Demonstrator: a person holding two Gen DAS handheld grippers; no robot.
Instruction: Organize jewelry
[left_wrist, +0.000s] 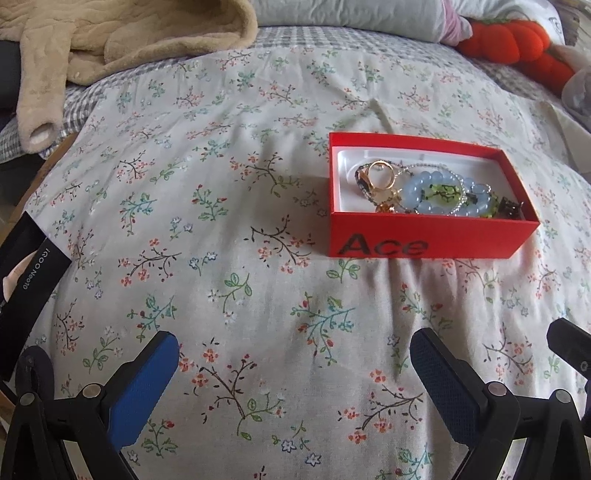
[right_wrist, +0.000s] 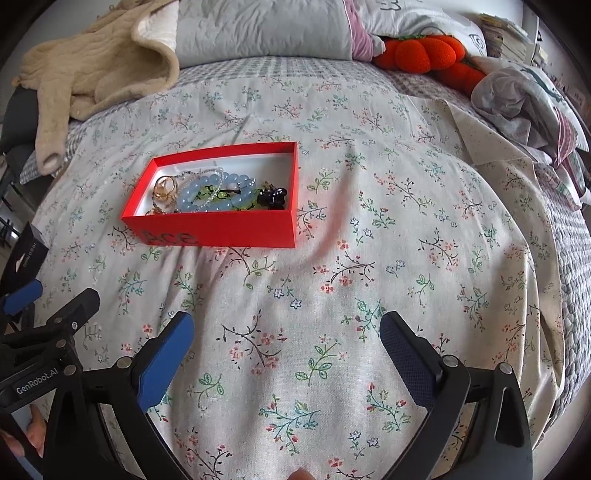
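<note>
A red box (left_wrist: 424, 238) (right_wrist: 221, 229) marked "Ace" lies open on the floral bedspread. Inside it sit pale blue bead bracelets (left_wrist: 417, 192) (right_wrist: 192, 195), gold rings (left_wrist: 380, 171) (right_wrist: 164, 186), a green beaded piece (left_wrist: 443, 190) (right_wrist: 240, 203) and a small black item (left_wrist: 511, 210) (right_wrist: 273, 197). My left gripper (left_wrist: 295, 354) stands open over bare bedspread, short of the box and to its left. My right gripper (right_wrist: 288, 332) is open too, nearer than the box and to its right, with nothing between its fingers. The left gripper's body (right_wrist: 44, 332) shows at the lower left of the right wrist view.
A beige fleece garment (left_wrist: 110, 40) (right_wrist: 92, 70) lies at the far left, pillows (right_wrist: 258, 29) and an orange plush toy (left_wrist: 517, 40) (right_wrist: 424, 51) at the back. A black box (left_wrist: 26, 280) (right_wrist: 26, 254) sits at the left edge. Crumpled cloth (right_wrist: 517, 96) lies far right.
</note>
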